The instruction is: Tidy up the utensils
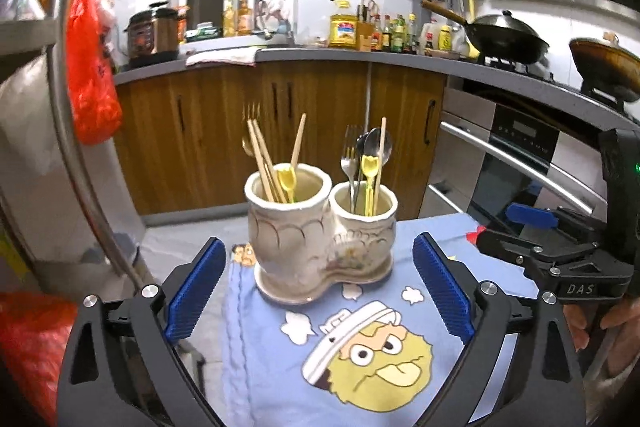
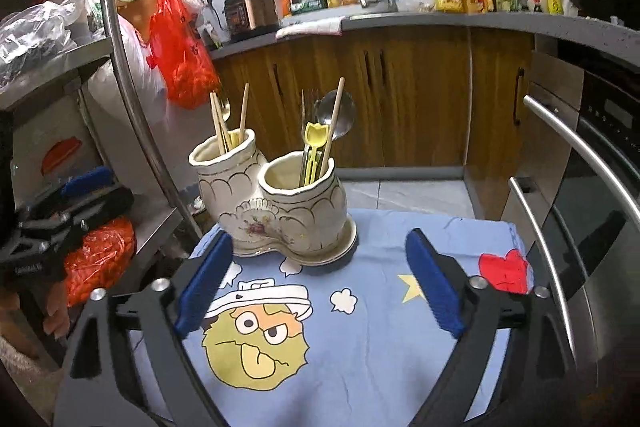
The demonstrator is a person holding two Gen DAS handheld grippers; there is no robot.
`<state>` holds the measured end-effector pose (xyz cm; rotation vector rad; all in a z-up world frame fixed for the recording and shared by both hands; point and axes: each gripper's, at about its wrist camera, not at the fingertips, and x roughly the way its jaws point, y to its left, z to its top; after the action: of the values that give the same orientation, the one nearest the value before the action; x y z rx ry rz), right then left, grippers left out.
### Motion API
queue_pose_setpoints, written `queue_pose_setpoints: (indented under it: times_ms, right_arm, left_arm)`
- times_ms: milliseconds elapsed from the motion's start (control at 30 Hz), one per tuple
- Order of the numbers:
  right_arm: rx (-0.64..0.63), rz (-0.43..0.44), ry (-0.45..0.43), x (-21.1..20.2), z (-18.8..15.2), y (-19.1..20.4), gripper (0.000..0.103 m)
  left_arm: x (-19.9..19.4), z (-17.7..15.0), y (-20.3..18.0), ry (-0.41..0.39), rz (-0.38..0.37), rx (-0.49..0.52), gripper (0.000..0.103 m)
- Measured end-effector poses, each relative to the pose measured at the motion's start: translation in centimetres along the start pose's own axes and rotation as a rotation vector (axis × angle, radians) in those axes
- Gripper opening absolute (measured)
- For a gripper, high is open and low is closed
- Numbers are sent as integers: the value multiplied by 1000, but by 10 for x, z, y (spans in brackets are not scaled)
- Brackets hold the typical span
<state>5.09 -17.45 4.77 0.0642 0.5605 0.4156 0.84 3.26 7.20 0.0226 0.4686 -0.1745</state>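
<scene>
Ceramic utensil holder point(image 1: 320, 239) stands ahead of both grippers' spread, empty fingers point(image 1: 198, 291).

The two-cup holder point(image 1: 320, 231) looks like glazed ceramic, cream and glossy, with fine gilt lines. In it stand matt pale wooden chopsticks point(image 1: 262, 159), a shiny steel fork point(image 1: 349, 155) and spoon point(image 1: 376, 145), and a smooth yellow plastic spoon point(image 1: 369, 167). Beneath the holder lies a soft matt blue cloth point(image 1: 404, 399) with a printed cartoon. In front of the holder, each gripper's finger pads point(image 2: 204, 287) are ribbed blue rubber or plastic on matt black frames. Behind the holder, the cabinet doors point(image 1: 320, 131) are glossy brown wood.
</scene>
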Motion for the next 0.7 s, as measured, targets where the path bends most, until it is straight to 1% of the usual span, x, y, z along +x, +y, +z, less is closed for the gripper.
queue_pose_setpoints:
  times_ms: [133,200,267,367,433,500,700]
  right_arm:
    - [-6,-22,-45,-2,-9,-2,98]
    - [-7,-35,-64,-2,-11,-2,98]
    - [-10,-55,-92,-4,-14,-3,98]
    - [-37,-88,-123,-4,-21,-1,98]
    - [-46,-99,-127,-3,-24,0,98]
    - [-51,-93,-121,-1,-26,0,98]
    - [-57,-83,-112,2,-30,0,98]
  left_arm:
    - [5,-12,4,-24,76,-1,95]
    - [8,-19,8,-46,106,-9,95]
    - [9,-25,13,-60,110,-26,96]
    - [16,-30,13,-35,107,-14,96]
    - [17,-33,10,-38,106,8,96]
    - [17,-35,9,-42,115,21,96]
    - [20,-38,13,-22,112,13,96]
